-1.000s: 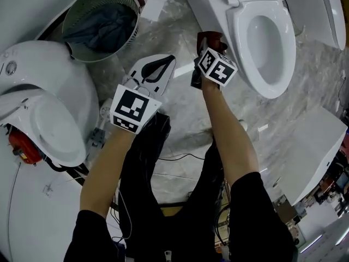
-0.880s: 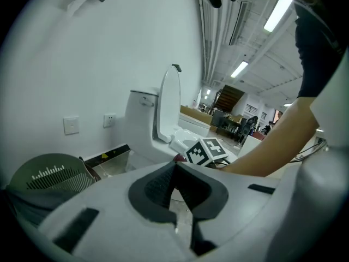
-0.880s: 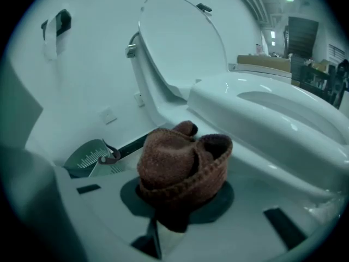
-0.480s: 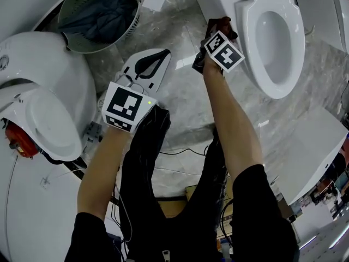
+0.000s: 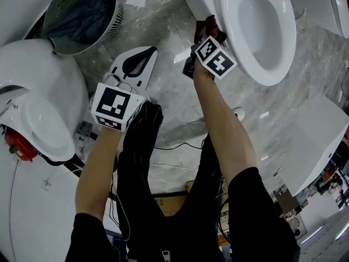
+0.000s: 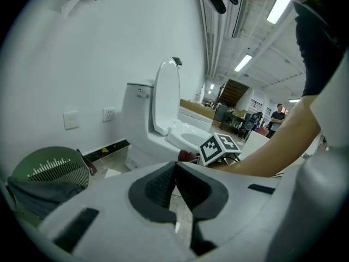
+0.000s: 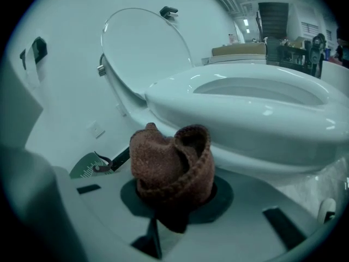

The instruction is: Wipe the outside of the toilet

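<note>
A white toilet [image 5: 256, 31] with its seat down and lid up stands at the top of the head view; its bowl [image 7: 256, 119] fills the right gripper view. My right gripper [image 5: 206, 26] is shut on a bunched reddish-brown cloth [image 7: 172, 165], held against the left outer side of the bowl just under the seat rim. The cloth [image 5: 208, 24] shows as a dark red tuft beyond the marker cube. My left gripper [image 5: 135, 64] hovers over the marble floor to the left, its jaws closed together with nothing between them. The same toilet [image 6: 163, 124] appears in the left gripper view.
A green mesh basket [image 5: 82, 16] with blue cloth inside stands at upper left. Another white toilet [image 5: 38, 113] sits at the left edge, a red object [image 5: 15, 143] beside it. White fixtures [image 5: 311, 146] stand at right. Cables [image 5: 169, 152] trail on the marble floor.
My right gripper has carried the cloth from out in front of the bowl up against its left outer side. The left gripper drifted slightly left and stayed shut.
</note>
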A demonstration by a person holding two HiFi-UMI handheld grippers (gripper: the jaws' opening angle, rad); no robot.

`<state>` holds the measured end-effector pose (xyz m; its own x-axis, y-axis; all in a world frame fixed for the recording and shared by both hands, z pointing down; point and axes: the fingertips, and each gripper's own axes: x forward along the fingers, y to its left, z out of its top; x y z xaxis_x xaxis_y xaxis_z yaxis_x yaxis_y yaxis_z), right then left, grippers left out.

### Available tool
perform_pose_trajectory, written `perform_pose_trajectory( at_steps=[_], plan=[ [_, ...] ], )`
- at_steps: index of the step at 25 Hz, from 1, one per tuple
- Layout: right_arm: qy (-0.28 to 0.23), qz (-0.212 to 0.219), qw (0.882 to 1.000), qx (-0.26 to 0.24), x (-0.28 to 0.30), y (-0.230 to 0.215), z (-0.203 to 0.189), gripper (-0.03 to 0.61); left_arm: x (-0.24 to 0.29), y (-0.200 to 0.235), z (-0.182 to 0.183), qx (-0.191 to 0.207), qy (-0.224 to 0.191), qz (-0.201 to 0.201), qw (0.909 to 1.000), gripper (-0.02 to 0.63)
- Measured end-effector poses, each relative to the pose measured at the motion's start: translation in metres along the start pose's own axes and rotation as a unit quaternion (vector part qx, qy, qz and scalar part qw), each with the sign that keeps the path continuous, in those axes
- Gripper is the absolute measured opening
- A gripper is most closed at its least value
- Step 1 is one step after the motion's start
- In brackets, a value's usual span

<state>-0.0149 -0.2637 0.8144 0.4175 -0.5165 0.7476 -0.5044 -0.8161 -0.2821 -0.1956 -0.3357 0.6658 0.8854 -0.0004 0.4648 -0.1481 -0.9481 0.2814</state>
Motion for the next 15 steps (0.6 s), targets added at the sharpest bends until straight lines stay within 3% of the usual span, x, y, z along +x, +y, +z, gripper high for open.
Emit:
perform_pose_trajectory(
  at_steps=[15],
  plan=[
    [0.038,0.013,0.999,-0.021,-0.058,-0.094,-0.038,0.078,0.04,-0.072,-0.009,0.004,0.021,-0.017,0.9996,0.009]
  ],
)
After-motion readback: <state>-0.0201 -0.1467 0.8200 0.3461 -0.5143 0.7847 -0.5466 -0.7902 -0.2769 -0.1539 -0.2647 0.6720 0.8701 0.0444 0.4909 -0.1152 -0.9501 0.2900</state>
